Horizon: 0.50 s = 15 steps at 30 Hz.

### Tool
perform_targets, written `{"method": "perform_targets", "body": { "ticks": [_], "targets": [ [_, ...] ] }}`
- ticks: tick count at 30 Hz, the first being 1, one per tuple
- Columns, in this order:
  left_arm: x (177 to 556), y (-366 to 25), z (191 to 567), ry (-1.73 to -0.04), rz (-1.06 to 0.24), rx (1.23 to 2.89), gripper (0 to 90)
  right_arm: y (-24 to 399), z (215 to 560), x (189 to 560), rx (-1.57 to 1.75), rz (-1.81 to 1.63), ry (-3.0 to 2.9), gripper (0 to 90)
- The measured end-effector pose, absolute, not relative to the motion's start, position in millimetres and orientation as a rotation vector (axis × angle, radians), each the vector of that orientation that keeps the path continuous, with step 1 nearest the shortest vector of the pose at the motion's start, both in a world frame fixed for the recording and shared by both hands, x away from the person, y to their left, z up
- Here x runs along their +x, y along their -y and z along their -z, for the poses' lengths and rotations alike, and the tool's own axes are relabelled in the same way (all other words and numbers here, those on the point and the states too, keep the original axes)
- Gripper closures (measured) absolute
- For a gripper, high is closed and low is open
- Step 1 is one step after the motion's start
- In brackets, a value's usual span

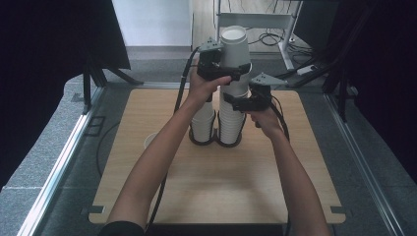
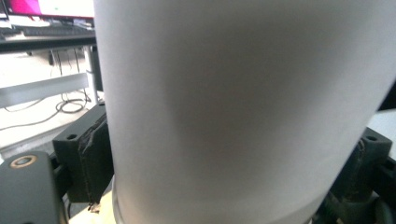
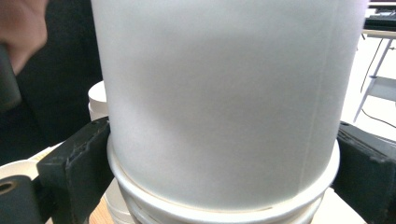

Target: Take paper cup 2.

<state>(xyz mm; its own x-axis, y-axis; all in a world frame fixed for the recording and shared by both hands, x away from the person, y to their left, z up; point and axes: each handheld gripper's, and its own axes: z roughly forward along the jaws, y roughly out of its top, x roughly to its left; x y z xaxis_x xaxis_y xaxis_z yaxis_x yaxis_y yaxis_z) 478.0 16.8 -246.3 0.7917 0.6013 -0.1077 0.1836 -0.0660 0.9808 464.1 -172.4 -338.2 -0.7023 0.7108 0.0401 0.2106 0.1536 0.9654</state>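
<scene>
Right gripper (image 1: 244,101) clamps the right-hand cup stack (image 1: 231,125) near its top; in the right gripper view both pads bracket the rolled rims (image 3: 224,200), holding the stack down. Left gripper (image 1: 226,70) sits higher, at 11 o'clock from the right one, closed on the top cup (image 1: 235,49); in the left gripper view the jaws press each side of the white wall (image 2: 243,107). That cup stands upright, long axis vertical, its base apparently still nested in the stack. Key relation: cup is straight above the stack, so the pull likely has to go straight up along that axis while the right gripper pins the rest. Left hand is the nearer one to the cup. Second stack (image 1: 203,123) stands just beside at 9 o'clock, both in a black double-ring holder (image 1: 216,141) on the wooden table (image 1: 216,187). A loose cup (image 1: 150,140) is further out at 9 o'clock. No readable writing or brand on the cups.
</scene>
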Motion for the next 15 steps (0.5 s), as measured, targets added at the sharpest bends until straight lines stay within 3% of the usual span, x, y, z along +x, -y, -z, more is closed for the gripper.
{"method": "perform_targets", "body": {
  "ticks": [15],
  "targets": [
    [462.7,-42.8,209.6,-0.578,-0.427,1.562,11.8,172.0,338.3,464.0,0.879,-1.574,-2.011,3.6]
  ]
}}
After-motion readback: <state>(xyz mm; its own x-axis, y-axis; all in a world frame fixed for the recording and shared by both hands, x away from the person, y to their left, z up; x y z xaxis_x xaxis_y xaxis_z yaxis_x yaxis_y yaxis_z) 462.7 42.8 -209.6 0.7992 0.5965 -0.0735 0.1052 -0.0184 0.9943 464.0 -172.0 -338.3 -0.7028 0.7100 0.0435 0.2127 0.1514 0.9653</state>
